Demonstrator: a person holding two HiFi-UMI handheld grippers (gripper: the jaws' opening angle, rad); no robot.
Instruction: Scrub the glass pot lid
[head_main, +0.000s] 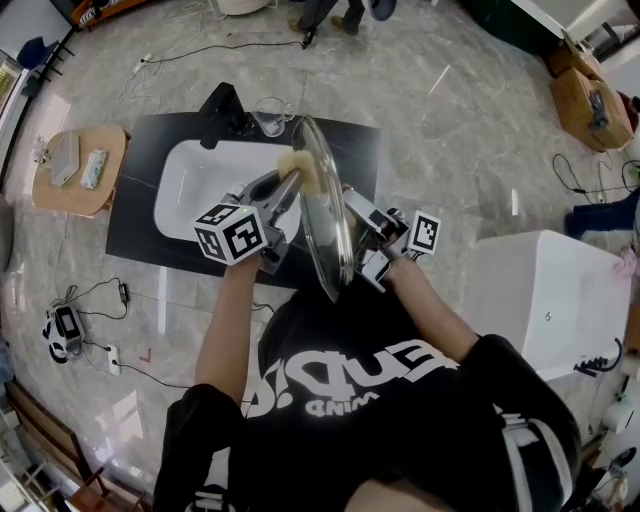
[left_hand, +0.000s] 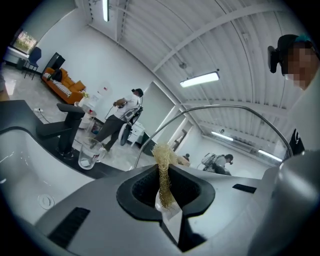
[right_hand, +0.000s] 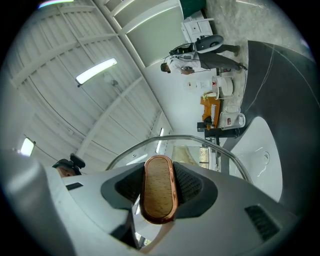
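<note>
The glass pot lid (head_main: 325, 215) stands on edge over the sink, its steel rim (left_hand: 225, 107) arching across the left gripper view. My left gripper (head_main: 288, 182) is shut on a pale loofah sponge (head_main: 300, 165), which sticks up between the jaws (left_hand: 162, 175) and lies against the lid's left face near the top. My right gripper (head_main: 355, 210) comes in from the lid's other side. It is shut on the lid's wooden, copper-rimmed handle (right_hand: 159, 189). Through the glass in the right gripper view the sponge (right_hand: 187, 155) shows behind the rim (right_hand: 175, 139).
Under the lid lies a white sink (head_main: 195, 185) set in a black counter, with a black faucet (head_main: 225, 105) and a glass cup (head_main: 270, 118) at its far edge. A white cabinet (head_main: 550, 290) stands at the right, a small wooden table (head_main: 75, 170) at the left, cables on the floor.
</note>
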